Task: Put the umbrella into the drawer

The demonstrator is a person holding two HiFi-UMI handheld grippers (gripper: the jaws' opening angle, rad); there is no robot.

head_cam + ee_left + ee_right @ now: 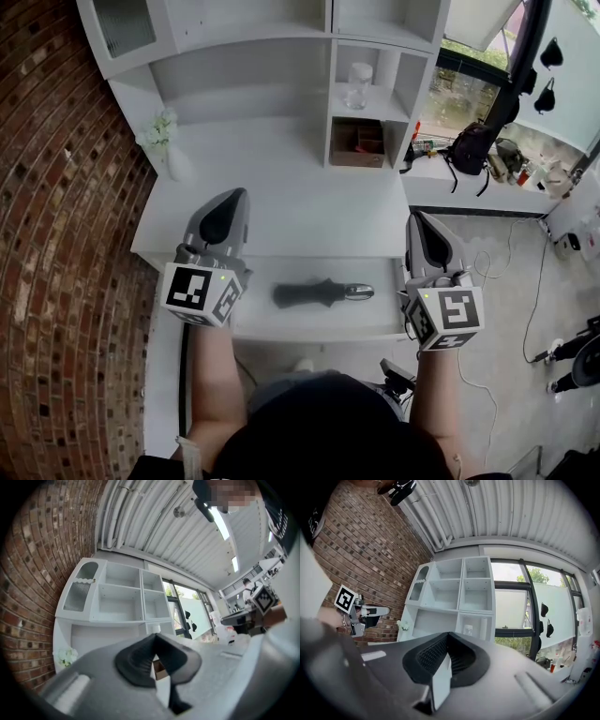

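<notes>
The folded black umbrella (pixel 323 293) lay flat on a white pulled-out ledge just below the front edge of the white surface (pixel 309 211), with its handle end pointing to the right of the head view. It looked like an open drawer (pixel 272 319), though its walls could not be made out. The umbrella sat between the two grippers and lower than both, touched by neither. The left gripper (pixel 228 214) was held above the left part of the surface with its jaws clenched together and nothing between them; its own view showed the dark pads (pixel 140 660) meeting at the tip, pointed toward the white shelving unit (pixel 119 597). The right gripper (pixel 424 232) hung near the right edge of the surface, likewise clenched and empty, its pads (pixel 436 656) closed against each other in its own view. A white vase of pale flowers (pixel 164 141) stood at the back left beside the brick wall (pixel 56 187). A glass jar (pixel 358 84) occupied one shelf compartment, with a brown box (pixel 357 142) in the compartment beneath it. A black backpack (pixel 469 145) rested on the side counter to the right.
</notes>
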